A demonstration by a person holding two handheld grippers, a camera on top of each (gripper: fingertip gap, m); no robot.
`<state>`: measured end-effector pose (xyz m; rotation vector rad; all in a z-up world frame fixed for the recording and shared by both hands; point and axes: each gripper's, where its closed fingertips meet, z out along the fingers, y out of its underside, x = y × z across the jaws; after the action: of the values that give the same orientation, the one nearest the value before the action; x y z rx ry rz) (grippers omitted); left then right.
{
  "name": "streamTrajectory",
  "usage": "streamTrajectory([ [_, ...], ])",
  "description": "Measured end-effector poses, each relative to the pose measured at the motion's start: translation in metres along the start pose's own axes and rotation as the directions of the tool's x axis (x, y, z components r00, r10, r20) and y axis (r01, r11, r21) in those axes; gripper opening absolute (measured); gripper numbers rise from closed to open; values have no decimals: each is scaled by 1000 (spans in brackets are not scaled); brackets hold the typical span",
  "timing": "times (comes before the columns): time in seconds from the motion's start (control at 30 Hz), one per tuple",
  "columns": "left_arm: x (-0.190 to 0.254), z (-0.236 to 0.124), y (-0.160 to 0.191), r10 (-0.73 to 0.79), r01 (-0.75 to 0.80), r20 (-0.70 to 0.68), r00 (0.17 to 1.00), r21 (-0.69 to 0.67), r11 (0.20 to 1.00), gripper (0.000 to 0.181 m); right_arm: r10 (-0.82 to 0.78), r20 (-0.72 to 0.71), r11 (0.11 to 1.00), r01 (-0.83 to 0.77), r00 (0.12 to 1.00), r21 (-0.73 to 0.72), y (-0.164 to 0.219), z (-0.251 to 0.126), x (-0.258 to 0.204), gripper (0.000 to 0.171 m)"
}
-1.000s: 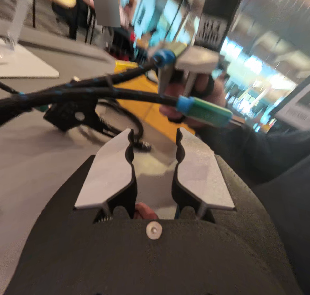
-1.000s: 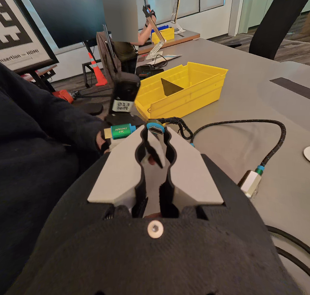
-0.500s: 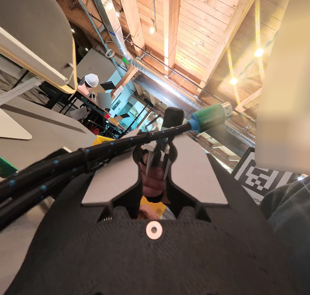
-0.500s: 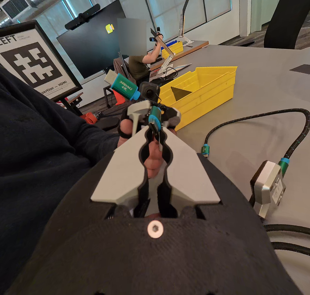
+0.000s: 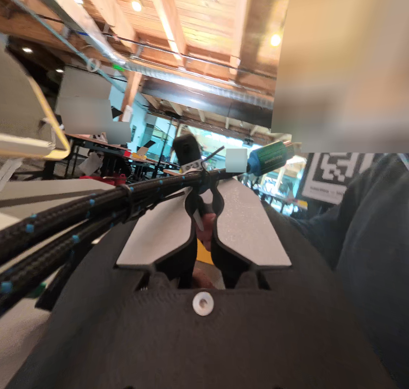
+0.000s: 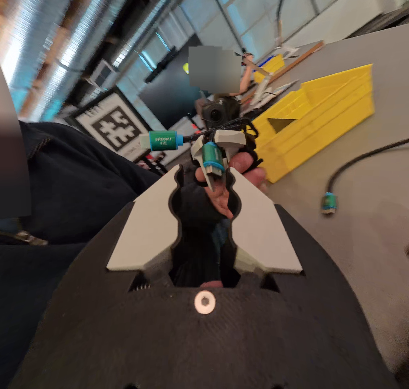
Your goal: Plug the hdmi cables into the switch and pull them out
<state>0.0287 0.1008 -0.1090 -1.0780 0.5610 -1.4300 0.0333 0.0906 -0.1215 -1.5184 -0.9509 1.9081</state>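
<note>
Left claw (image 5: 204, 187) clamped on a green HDMI plug (image 6: 212, 157), tilted up off the counter (image 6: 354, 234); a second plug (image 5: 271, 158) juts sideways off the bundled black cables (image 5: 88, 212). Right claw (image 6: 204, 171) apart, empty — just beside that plug. Third plug (image 6: 329, 202) lies loose on the counter near the yellow bin (image 6: 321, 122). Switch apparently out of view.

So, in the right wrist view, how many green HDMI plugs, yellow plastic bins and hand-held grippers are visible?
Green metal HDMI plugs with blue collars: 3
Yellow plastic bins: 2
Black two-finger grippers with grey fingers: 2
Total: 7
</note>
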Motion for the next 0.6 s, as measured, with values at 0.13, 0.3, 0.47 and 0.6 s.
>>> streamTrajectory([
  [0.13,18,7,-4,169,-176,-87,982,-83,981,7,65,132,993,-77,989,91,-6,8,-14,23],
  [0.3,23,7,-10,256,-268,-118,959,-103,958,8,-18,107,991,4,994,136,-11,12,-19,20],
  [0.47,18,8,-8,232,-243,-92,968,-132,961,13,-189,-7,980,189,982,56,-11,9,-15,19],
  [0.6,16,14,-6,127,-135,-73,989,-127,983,39,-349,-80,934,339,934,-115,-4,13,-14,19],
])
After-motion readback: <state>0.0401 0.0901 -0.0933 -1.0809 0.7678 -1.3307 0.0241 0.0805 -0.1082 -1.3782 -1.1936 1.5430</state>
